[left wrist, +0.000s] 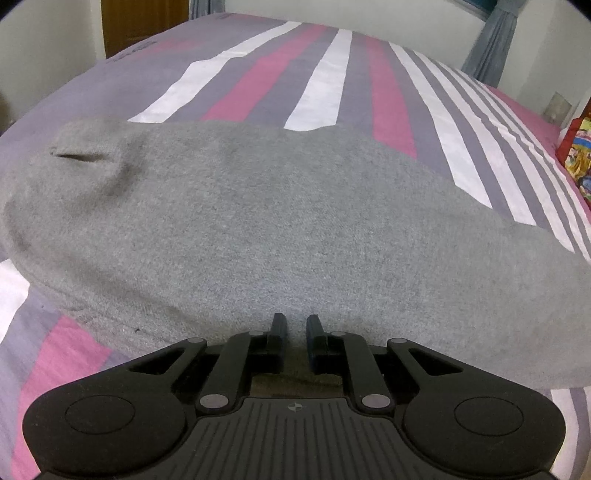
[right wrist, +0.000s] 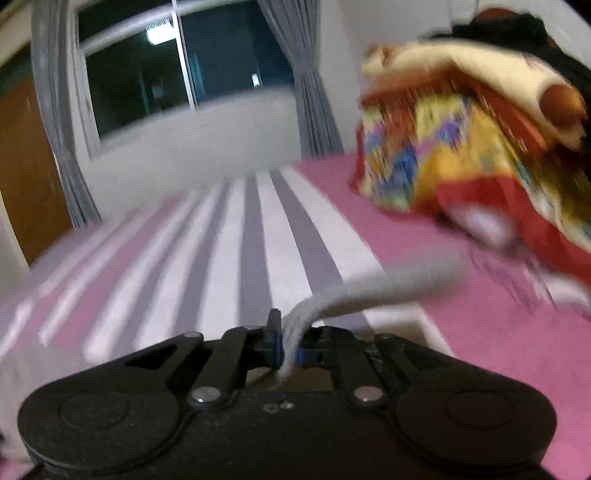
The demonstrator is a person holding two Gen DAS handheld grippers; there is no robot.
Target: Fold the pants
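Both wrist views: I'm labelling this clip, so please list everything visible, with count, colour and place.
pants: one, grey, spread across the bed; a strip lifted in the right view.
bedsheet: one, pink, white and purple stripes, covering the bed.
patterned cloth: one, red, yellow and blue, far right on the bed.
curtains: two, grey, beside the window.
window: one, dark, on the back wall.
door: one, brown, far left.
left gripper: black, shut, at the pants' near edge.
right gripper: black, shut on the pants.
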